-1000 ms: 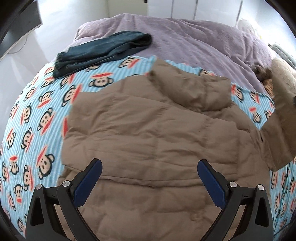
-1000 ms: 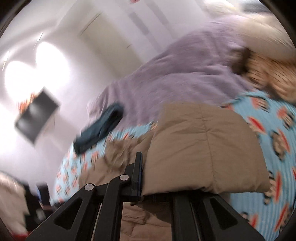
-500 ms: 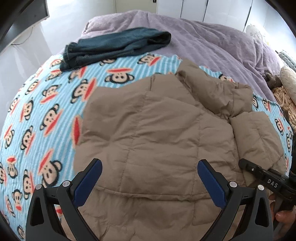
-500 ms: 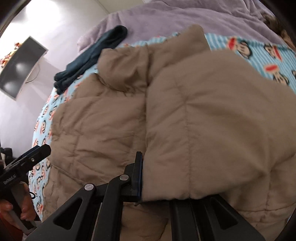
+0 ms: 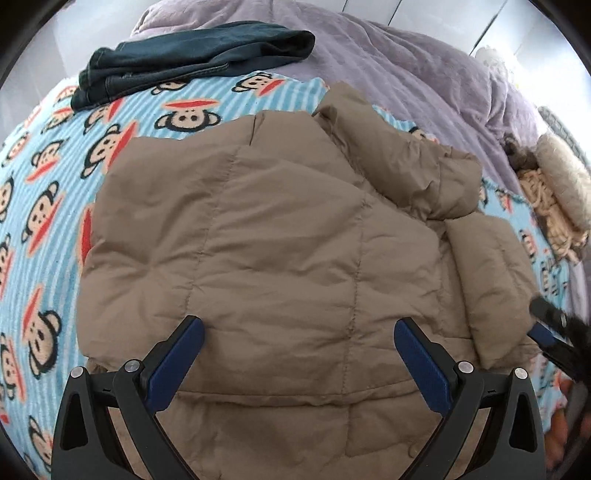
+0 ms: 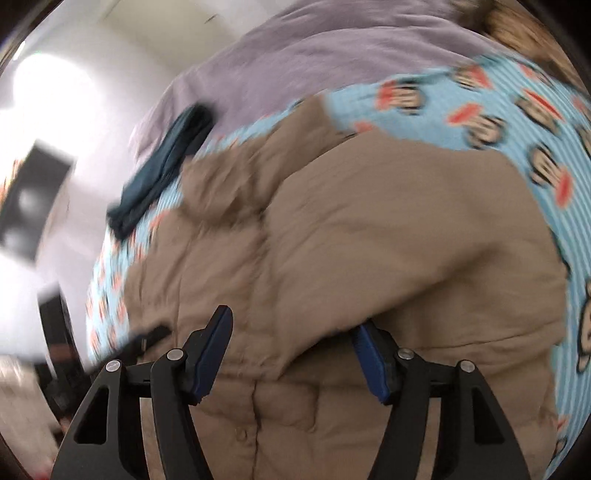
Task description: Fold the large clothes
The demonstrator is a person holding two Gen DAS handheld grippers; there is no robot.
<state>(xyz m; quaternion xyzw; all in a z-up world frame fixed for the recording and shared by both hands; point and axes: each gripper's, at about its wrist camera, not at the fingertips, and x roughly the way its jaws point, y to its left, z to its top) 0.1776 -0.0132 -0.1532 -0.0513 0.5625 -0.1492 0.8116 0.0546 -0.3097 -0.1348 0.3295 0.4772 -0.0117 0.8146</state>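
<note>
Two grippers hang over the tan puffer jacket (image 5: 280, 236) on the monkey-print blanket (image 5: 48, 206); left gripper (image 5: 299, 347) gapes empty; right gripper (image 6: 291, 343) has just sprung apart, sleeve (image 6: 424, 236) loose between its jaws.

Setting: home bedroom, shown by a bed with a monkey-print fleece blanket (image 5: 44, 206), a lilac duvet (image 5: 399, 74) and white closet doors (image 5: 436, 11).

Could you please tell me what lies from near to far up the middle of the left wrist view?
Left gripper → tan puffer jacket → monkey-print blanket → folded dark jeans → purple duvet.
</note>
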